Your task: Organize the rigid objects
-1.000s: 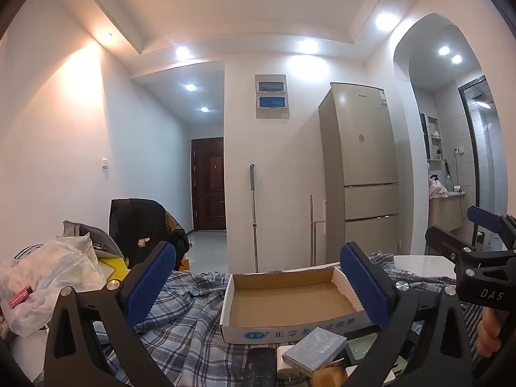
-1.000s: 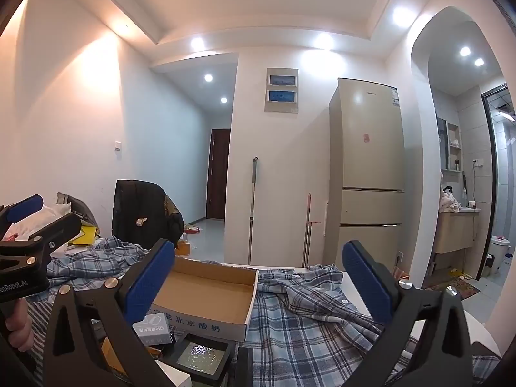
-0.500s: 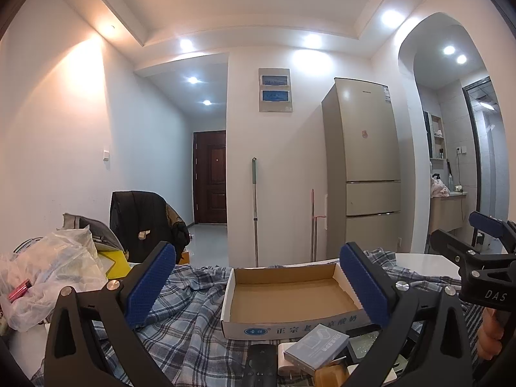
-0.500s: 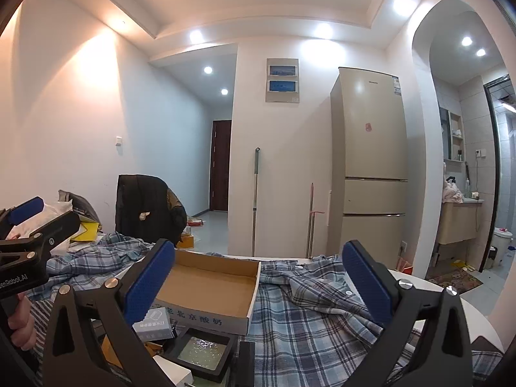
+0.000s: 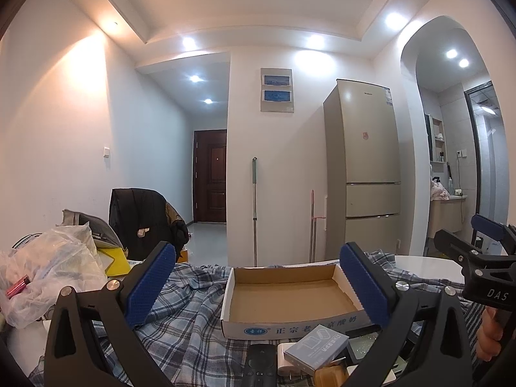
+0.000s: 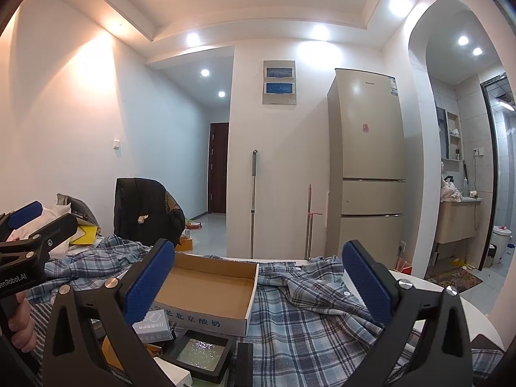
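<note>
Left wrist view: showed the left gripper (image 5: 258,285) spread wide, blue ribbed pads (image 5: 150,285) gripping nothing, raised above a rumpled blue plaid cloth (image 5: 190,329). Framed between the fingers an open, shallow cardboard tray box (image 5: 290,303), brown inside, white printed front wall, long axis running left to right across the view. Just before the box, a cluster of small rigid items: a grey-blue rectangular carton (image 5: 317,345) lying flat and angled up to the right, a black remote (image 5: 259,366) pointing toward the box, a white plug adapter (image 5: 285,359) touching the carton. At far right, caught the right gripper (image 5: 483,258), held in a hand (image 5: 488,335). Right wrist view: showed the right gripper (image 6: 258,287) equally wide apart, holding nothing. Placed the same cardboard tray box (image 6: 209,293) left of centre, long axis slanting away toward upper left. Before it, the small carton (image 6: 151,325) partly behind the left finger, and a black-framed square case (image 6: 201,353) with a glittery clear pane. At far left, the left gripper (image 6: 22,222), spread apart too.
</note>
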`<state>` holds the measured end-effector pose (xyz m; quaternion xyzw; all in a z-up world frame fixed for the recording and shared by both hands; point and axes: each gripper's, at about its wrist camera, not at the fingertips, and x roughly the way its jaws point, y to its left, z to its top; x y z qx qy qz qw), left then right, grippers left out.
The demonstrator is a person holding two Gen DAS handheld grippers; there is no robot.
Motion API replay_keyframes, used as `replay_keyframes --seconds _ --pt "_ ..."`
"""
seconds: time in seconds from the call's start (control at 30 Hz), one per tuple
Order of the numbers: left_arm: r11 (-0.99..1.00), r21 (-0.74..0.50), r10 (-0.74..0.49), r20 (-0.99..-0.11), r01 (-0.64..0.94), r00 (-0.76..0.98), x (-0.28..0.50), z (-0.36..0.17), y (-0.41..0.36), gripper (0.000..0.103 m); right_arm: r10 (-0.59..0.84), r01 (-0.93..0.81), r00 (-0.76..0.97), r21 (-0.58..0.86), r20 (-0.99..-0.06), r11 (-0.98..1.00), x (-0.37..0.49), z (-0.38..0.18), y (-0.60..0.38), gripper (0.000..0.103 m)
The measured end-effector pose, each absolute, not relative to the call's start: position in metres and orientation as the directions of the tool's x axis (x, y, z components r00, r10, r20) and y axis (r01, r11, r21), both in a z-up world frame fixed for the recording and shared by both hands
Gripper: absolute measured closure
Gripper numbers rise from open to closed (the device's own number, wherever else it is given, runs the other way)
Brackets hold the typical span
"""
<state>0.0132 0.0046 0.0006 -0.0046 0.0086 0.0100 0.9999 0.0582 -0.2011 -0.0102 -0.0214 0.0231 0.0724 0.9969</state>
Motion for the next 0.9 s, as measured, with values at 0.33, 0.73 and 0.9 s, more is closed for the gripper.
replay_keyframes --seconds 0.33,0.73,0.9 --pt "0.999 0.011 0.036 0.002 -0.036 0.999 0.0119 -0.0016 0.0051 0.0 0.144 -0.146 0.988 -0.04 -0.049 0.988 0.0576 -0.0104 -0.2016 0.0" --pt "1.0 -0.002 0.025 -0.01 -0.025 1.0 0.0144 -0.0031 0.0089 0.0 0.144 -0.146 0.989 -0.042 -0.046 0.988 0.0572 -0.0112 -0.2014 0.0" --pt "1.0 -0.005 0.025 -0.012 -0.025 1.0 0.0145 -0.0028 0.0092 0.0 0.144 -0.146 0.989 -0.043 -0.046 0.988 0.0574 -0.0109 -0.2014 0.0"
